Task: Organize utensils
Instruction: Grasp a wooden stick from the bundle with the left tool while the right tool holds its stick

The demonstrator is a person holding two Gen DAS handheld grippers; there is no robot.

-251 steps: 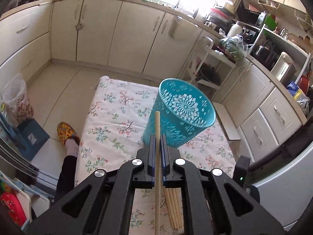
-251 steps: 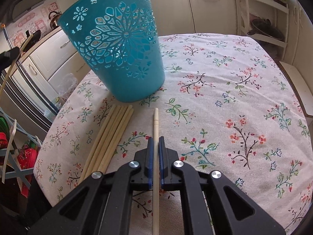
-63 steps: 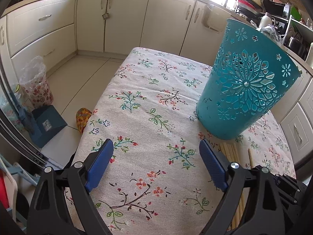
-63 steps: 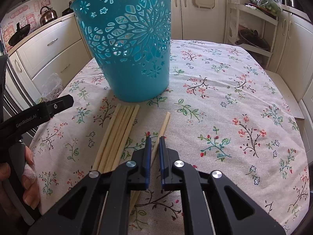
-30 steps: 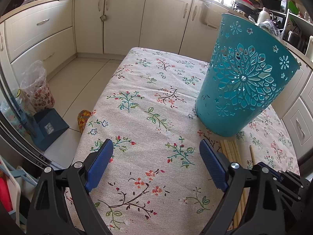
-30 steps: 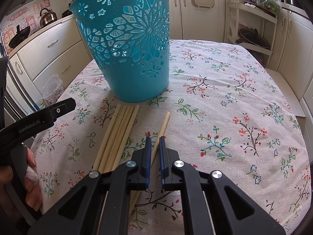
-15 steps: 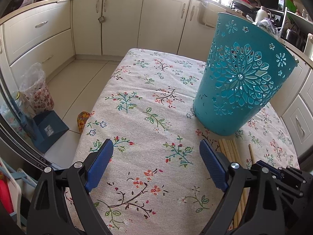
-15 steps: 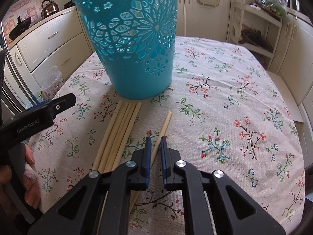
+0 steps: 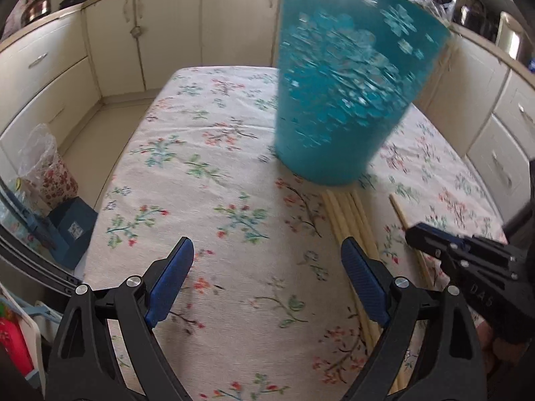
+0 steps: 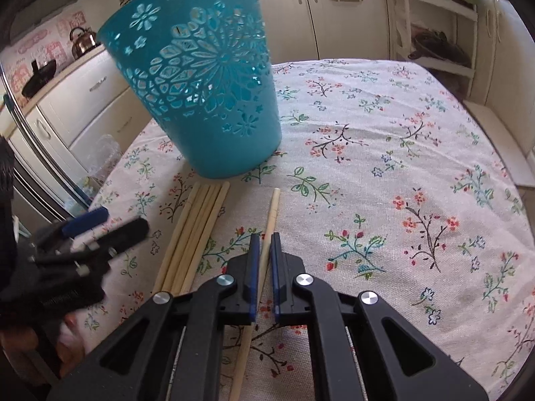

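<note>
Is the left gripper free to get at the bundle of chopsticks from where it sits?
Probably yes. The left gripper is wide open and empty, and the bundle of chopsticks lies flat on the tablecloth by its right finger. The right gripper works close by on the single chopstick.

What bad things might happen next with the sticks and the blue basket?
1. The right gripper straddles the single chopstick with its jaws only nearly closed; lifted like that, the stick may slip out.
2. The chopstick lies slanted between the pads, so it might twist when squeezed.
3. The open left gripper is close to the chopstick bundle and teal basket; it may scatter or knock them.
</note>
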